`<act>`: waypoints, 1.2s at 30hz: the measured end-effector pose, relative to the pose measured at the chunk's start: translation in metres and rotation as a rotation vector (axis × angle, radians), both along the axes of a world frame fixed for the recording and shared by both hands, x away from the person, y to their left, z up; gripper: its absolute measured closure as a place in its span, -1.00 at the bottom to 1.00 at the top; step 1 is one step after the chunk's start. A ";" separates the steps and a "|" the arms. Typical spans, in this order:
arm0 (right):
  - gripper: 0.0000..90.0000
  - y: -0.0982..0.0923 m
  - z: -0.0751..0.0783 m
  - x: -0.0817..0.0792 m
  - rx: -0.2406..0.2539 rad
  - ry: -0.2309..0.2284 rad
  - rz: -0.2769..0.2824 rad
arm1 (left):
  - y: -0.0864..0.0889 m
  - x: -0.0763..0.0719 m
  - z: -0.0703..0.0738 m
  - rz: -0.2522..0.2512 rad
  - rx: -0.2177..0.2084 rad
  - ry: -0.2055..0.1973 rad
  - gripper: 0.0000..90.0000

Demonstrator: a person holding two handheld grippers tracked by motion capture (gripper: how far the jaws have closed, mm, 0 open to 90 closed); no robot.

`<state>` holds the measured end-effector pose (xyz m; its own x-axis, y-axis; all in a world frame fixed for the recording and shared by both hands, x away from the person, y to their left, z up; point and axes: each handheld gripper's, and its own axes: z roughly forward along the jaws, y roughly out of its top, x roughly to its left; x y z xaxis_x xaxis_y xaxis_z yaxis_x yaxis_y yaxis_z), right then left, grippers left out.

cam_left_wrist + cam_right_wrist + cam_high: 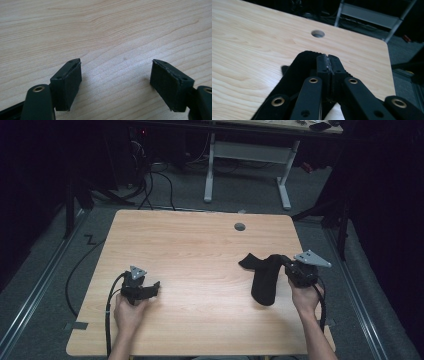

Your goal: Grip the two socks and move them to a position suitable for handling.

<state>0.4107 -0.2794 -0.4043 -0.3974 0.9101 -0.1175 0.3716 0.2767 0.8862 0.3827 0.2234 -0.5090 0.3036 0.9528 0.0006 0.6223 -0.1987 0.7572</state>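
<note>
A black fabric piece (265,281), shaped like a sock, hangs limp above the right side of the wooden table (200,245). Its lower end is close to the tabletop, and I cannot tell whether it touches. My right gripper (284,263) is shut on its upper edge. In the right gripper view the pads of that gripper (327,63) meet with the black fabric (298,68) pinched between them and draping down to the left. My left gripper (156,288) rests low at the table's front left, pointing right. Its jaws (116,82) stand open over bare wood with nothing between them.
A round cable hole (240,226) sits near the table's far edge, also visible as the hole (317,33) ahead of the right gripper. Beyond the table stand white desk legs (209,175) and floor cables (150,185). A metal rail (35,285) runs along the floor at left.
</note>
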 end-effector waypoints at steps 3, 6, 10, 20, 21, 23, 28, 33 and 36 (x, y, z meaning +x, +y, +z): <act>0.97 0.005 0.012 -0.010 0.017 -0.021 0.051 | 0.000 0.000 0.000 0.000 0.001 0.000 -0.43; 0.97 0.011 0.017 -0.019 0.025 -0.034 0.077 | 0.000 0.000 0.000 0.002 0.001 0.000 -0.43; 0.97 0.022 0.024 -0.026 0.029 -0.046 0.112 | 0.000 0.000 0.000 -0.002 0.004 0.000 -0.43; 0.96 0.054 0.034 -0.037 0.048 -0.064 0.205 | 0.000 0.000 0.000 -0.002 0.004 0.000 -0.43; 0.97 0.057 0.034 -0.038 0.050 -0.064 0.214 | 0.000 0.000 0.000 -0.002 0.004 0.000 -0.43; 0.96 0.060 0.034 -0.039 0.050 -0.062 0.221 | 0.000 0.000 0.000 -0.002 0.005 0.001 -0.43; 0.96 0.075 0.029 -0.042 0.053 -0.045 0.254 | 0.000 0.000 0.000 -0.002 0.004 0.000 -0.43; 0.96 0.095 0.020 -0.040 0.046 -0.014 0.281 | 0.000 0.000 0.000 -0.007 0.001 -0.003 -0.40; 0.97 0.104 0.017 -0.039 0.037 -0.005 0.291 | 0.000 0.000 0.000 -0.010 0.000 -0.005 -0.37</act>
